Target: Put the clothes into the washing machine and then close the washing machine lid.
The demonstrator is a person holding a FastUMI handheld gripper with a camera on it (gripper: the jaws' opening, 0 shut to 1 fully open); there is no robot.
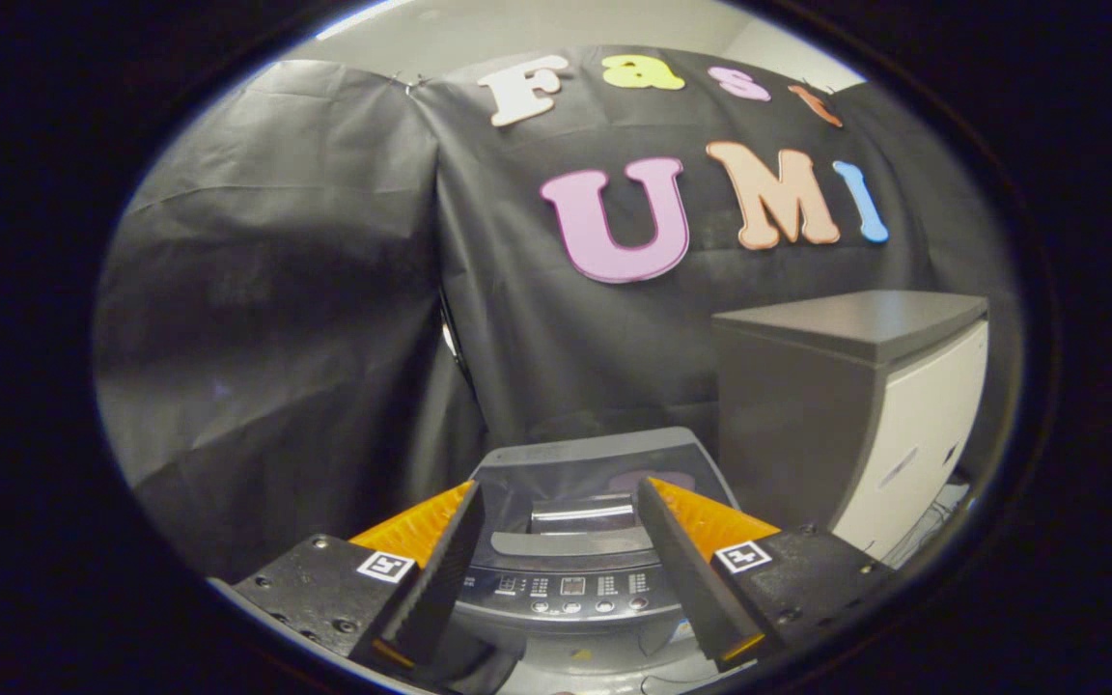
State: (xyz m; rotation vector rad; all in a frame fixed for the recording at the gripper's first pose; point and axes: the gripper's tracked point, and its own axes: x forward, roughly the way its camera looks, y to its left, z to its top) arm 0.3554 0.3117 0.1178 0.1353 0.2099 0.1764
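Observation:
A small grey top-loading washing machine (595, 463) stands just ahead of and below my fingers, its dark glossy lid lying flat and its button panel (570, 586) facing me. My gripper (556, 497) hovers above the panel with its two fingers spread wide and nothing between them. The lid's handle (583, 514) shows in the gap between the fingers. I see no clothes here.
A grey and white cabinet (850, 415) stands to the right of the washing machine, taller than it. Black cloth (276, 338) hangs behind and to the left as the booth's wall. A strip of pale wall shows above the cloth.

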